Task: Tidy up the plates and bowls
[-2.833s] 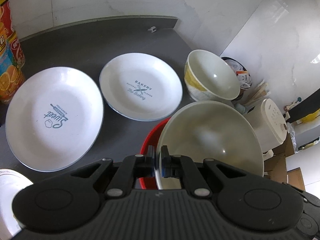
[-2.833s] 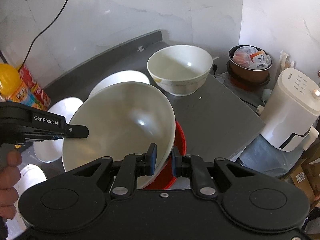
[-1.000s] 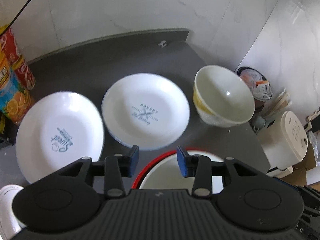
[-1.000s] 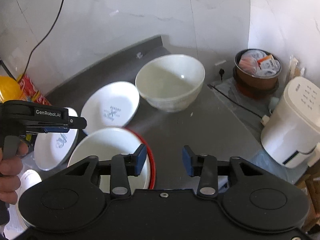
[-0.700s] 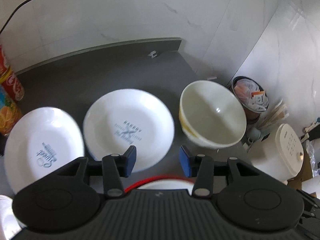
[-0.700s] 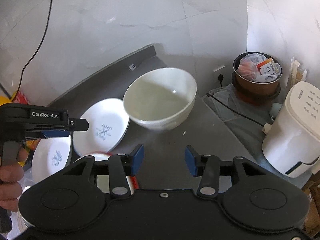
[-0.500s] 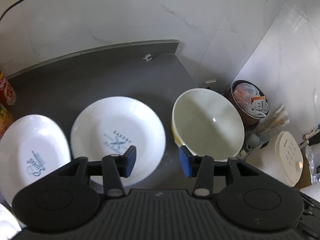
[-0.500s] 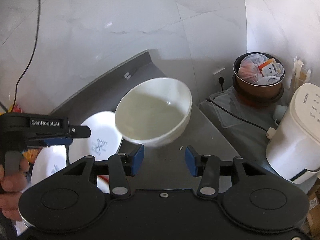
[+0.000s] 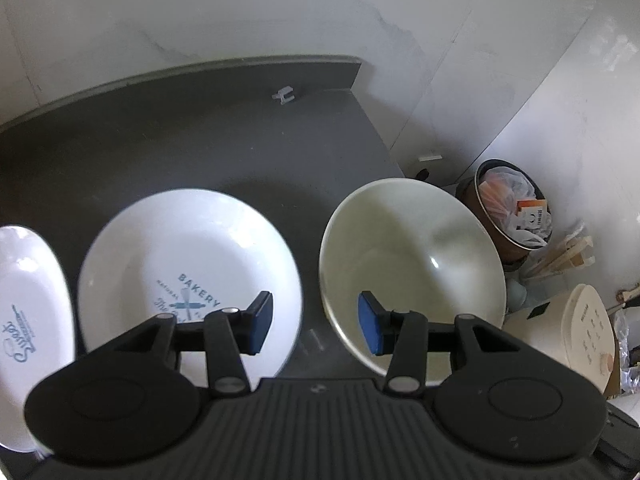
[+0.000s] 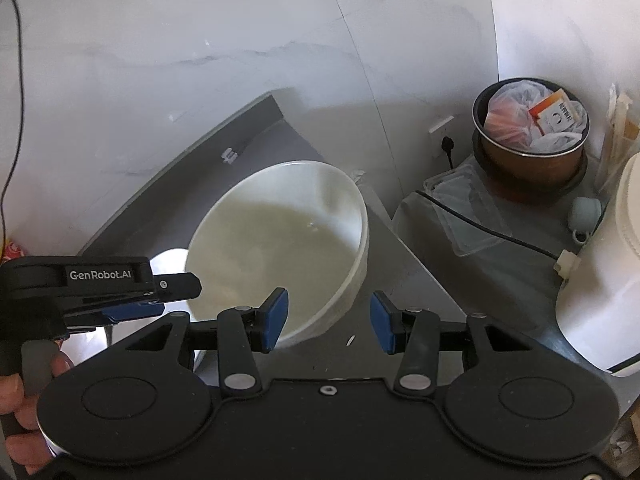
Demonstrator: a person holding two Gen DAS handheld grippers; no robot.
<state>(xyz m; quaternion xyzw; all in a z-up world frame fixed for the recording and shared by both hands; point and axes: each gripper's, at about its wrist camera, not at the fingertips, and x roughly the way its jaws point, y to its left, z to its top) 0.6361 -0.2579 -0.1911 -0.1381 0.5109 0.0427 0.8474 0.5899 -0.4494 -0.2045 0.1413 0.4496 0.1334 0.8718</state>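
Grey worktop against marble wall. Cream bowl sits beside plate. Left gripper and right gripper both gape wide, empty, flanking the bowl's near rim.

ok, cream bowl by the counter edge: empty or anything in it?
Empty. The cream bowl sits upright on the counter, and both wrist views show its bare glossy inside.

L wrist cam: high, looks down on counter | R wrist: same, from right; both share cream bowl
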